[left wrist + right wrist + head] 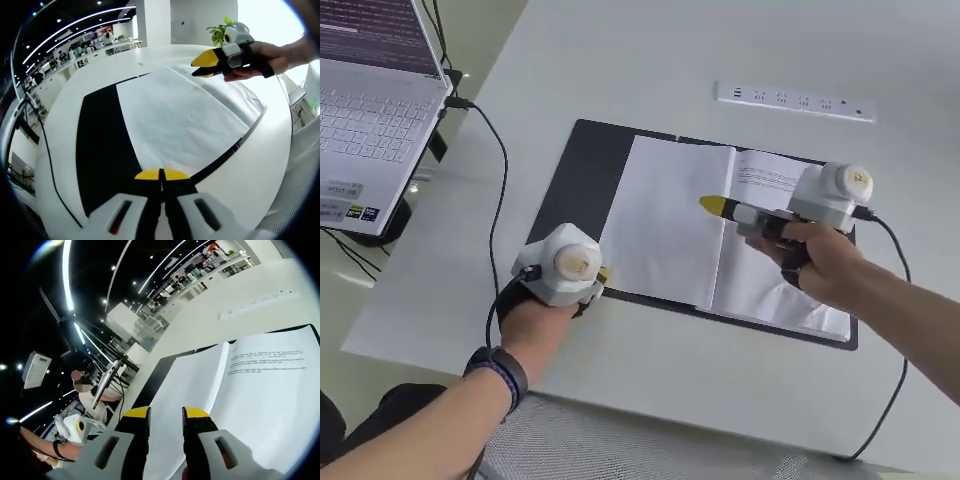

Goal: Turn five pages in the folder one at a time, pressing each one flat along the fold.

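An open black folder of white pages (582, 175) lies mid-frame. The right gripper (712, 206) hovers over its fold (712, 270), fingers parted; the left gripper (603, 272) rests lower left, fingers together, empty. Pressing along the fold looks next.

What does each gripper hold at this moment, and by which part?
Nothing is held. The right gripper has open jaws above the pages; the left gripper is shut on nothing at the edge of the folder.

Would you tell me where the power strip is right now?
In the head view the power strip lies flat on the table, beyond the far edge of the folder, on the right side.
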